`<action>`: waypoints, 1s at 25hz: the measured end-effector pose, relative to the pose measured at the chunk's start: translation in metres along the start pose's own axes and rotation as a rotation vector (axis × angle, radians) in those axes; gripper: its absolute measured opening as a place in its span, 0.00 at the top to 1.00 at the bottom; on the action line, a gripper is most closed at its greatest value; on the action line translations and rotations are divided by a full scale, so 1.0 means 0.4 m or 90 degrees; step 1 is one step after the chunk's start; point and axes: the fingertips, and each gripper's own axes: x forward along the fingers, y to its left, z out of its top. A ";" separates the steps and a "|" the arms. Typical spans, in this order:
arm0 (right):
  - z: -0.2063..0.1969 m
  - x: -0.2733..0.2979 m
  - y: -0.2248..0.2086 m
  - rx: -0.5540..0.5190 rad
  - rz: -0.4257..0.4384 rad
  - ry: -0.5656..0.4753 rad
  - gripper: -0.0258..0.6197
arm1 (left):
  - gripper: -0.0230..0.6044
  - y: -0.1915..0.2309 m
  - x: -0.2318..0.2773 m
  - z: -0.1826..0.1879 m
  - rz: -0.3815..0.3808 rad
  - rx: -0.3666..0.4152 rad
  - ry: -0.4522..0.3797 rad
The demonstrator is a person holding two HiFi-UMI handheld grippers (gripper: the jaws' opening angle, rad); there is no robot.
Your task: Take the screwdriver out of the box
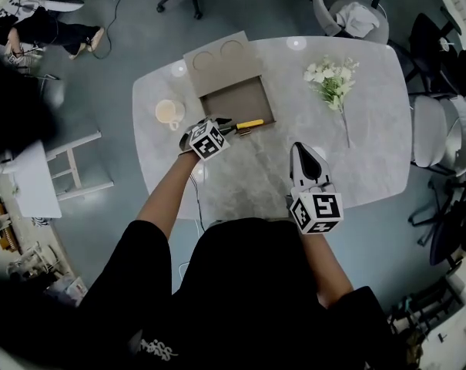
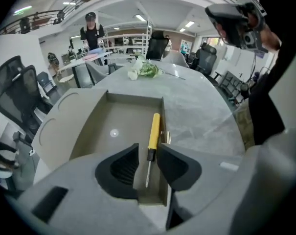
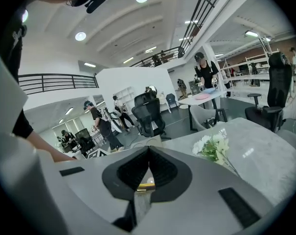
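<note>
A screwdriver (image 1: 248, 124) with a yellow handle and a thin metal shaft lies along the right wall of the open tan box (image 1: 234, 99) on the grey table. My left gripper (image 1: 227, 128) points steeply down at the box's near end. In the left gripper view its jaws (image 2: 148, 153) stand open on either side of the screwdriver (image 2: 153, 131), at the black collar and shaft, and the pads are not pressing on it. The box floor (image 2: 113, 121) is otherwise bare. My right gripper (image 1: 304, 153) hovers over the table's near middle, shut and empty (image 3: 148, 151).
The box's lid (image 1: 217, 55) with two round recesses lies flat behind the box. A cup (image 1: 169, 113) stands left of the box. A bunch of white flowers (image 1: 331, 79) lies at the table's far right. Office chairs (image 1: 352, 10) ring the table.
</note>
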 end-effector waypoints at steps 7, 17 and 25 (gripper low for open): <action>-0.006 0.031 -0.087 0.012 -0.023 0.015 0.94 | 0.74 0.001 0.061 -0.018 -0.041 0.039 0.062; -0.017 0.040 -0.204 0.030 -0.072 0.021 0.94 | 0.75 0.015 0.126 -0.031 -0.067 0.081 0.119; -0.034 0.040 -0.224 0.036 -0.075 0.023 0.94 | 0.77 0.014 0.136 -0.033 -0.037 0.088 0.152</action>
